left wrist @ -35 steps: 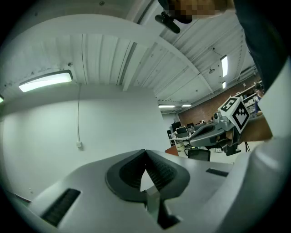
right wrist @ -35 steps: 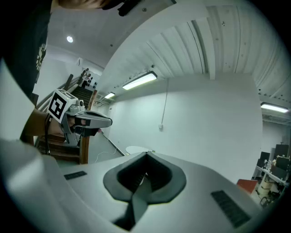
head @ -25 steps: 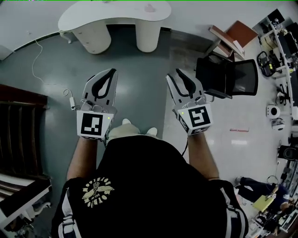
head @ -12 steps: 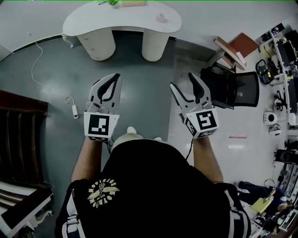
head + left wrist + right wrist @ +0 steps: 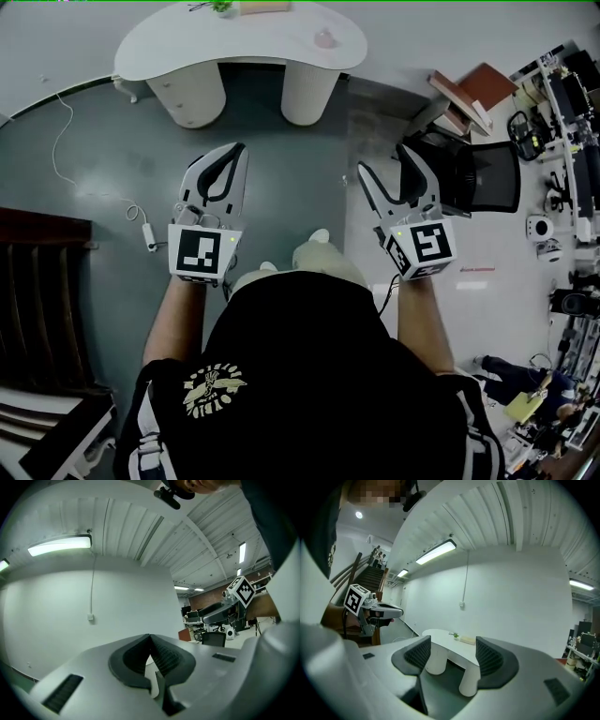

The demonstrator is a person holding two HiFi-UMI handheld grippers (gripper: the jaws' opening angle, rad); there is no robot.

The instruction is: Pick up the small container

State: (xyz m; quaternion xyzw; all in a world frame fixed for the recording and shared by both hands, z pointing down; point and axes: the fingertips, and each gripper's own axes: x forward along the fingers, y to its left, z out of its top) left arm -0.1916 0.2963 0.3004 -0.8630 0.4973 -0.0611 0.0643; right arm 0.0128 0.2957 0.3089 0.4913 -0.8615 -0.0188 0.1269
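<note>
The small container, a pale pink cup-like thing, stands on the right part of a white curved table far ahead of both grippers. My left gripper is held out over the grey floor, its jaws shut with nothing in them; the left gripper view shows its pads meeting at the tips. My right gripper has just opened its jaws wide and holds nothing. The right gripper view frames the table between the spread pads. The container is too small to pick out there.
A small green plant and a beige box sit at the table's back edge. A black office chair stands right of my right gripper. A dark wooden bench is at left, a cable with an adapter on the floor.
The right gripper's jaws have gone from nearly closed to wide open. Both grippers and the person have moved forward towards the table; the left gripper stays shut.
</note>
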